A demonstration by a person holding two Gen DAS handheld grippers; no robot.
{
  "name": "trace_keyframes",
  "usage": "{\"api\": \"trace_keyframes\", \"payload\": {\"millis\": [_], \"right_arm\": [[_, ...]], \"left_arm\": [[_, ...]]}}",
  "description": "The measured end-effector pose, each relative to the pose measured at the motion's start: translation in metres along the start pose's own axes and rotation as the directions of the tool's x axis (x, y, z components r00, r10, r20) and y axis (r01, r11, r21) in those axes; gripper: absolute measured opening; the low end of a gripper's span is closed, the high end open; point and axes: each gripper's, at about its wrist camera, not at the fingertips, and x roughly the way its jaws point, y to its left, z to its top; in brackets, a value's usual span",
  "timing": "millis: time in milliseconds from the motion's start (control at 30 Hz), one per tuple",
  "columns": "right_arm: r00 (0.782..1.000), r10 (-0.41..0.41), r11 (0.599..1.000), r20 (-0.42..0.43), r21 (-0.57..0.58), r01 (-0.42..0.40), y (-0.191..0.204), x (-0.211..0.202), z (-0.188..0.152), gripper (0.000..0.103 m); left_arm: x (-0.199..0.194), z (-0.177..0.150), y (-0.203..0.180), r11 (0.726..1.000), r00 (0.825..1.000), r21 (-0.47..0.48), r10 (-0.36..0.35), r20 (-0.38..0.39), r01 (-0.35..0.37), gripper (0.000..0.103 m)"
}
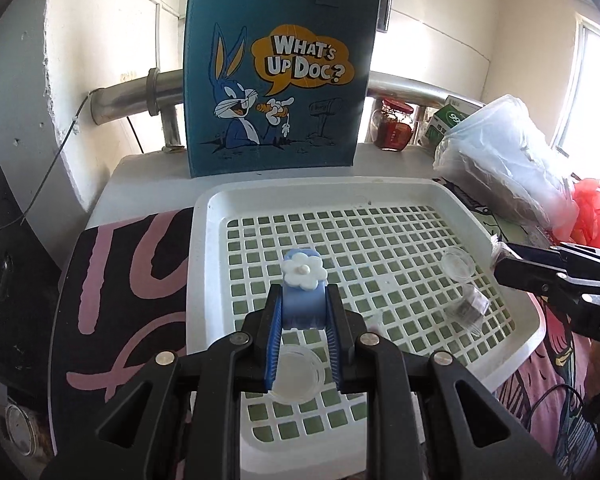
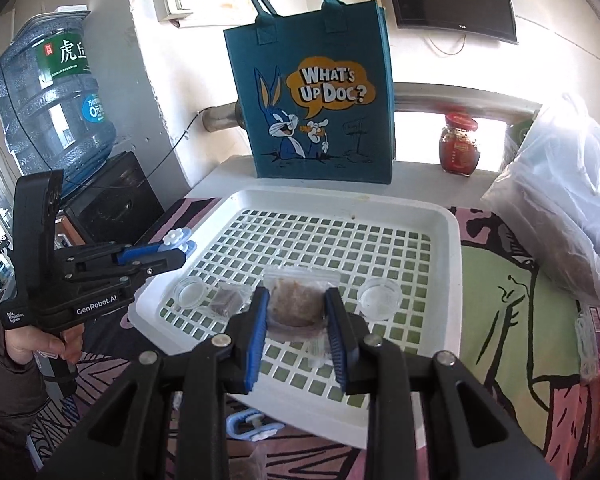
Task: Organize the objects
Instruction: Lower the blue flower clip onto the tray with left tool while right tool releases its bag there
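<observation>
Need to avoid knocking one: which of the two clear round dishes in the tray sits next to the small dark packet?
The clear dish at the tray's left edge in the right wrist view; the small dark packet lies right beside it. The other dish sits alone.

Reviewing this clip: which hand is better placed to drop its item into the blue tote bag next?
Left, probably: the left gripper holds the blue flower clip aimed at the blue tote bag; the right gripper holds a snack pouch lower.

Table w/ cartoon-print cloth [image 2: 500,292]: white grid tray [image 2: 452,224], teal tote [image 2: 312,80], red jar [image 2: 459,144], plastic bags [image 2: 560,200].
</observation>
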Motion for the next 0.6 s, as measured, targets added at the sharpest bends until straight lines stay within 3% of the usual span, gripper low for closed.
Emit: {"api": "trace_keyframes", "payload": {"millis": [133,300,367,433,500,600], "right_arm": [[0.995,-0.051,0.999,-0.084,-0.001,0.051,-0.006,0.05,0.006,0.028],[0.984,-0.067,0.997,-0.165,0.011,0.07,-0.015,0.085,0.005,0.028],[0.98,-0.08,0.996,-0.184,0.012,0.084,-0.017,0.092,0.005,0.029],[0.977,-0.083,0.996,-0.195,0.009,0.086,-0.017,0.096,0.006,0.033],[0.976,-0.048,0.998,-0.212,0.024,0.054,-0.017,0.096,0.007,0.039],[0.992,-0.046,0.999,-0.119,0.02,0.049,-0.014,0.067,0.01,0.046]], "left_arm": [[0.036,0.004,0.007,0.997,0.997,-0.077,-0.018,-0.081,0.011,0.019],[0.052,0.001,-0.001,0.999,0.994,-0.041,0.028,-0.108,-0.032,0.019],[0.052,0.004,-0.001,0.998,0.994,-0.054,0.02,-0.104,-0.026,0.029],[0.053,0.007,0.001,0.996,0.992,-0.088,0.0,-0.128,-0.012,0.071],[0.045,0.008,0.005,0.992,0.994,-0.124,-0.013,-0.104,0.0,0.076],[0.018,0.011,0.007,0.989,0.997,-0.142,-0.052,-0.049,0.045,0.077]]}}
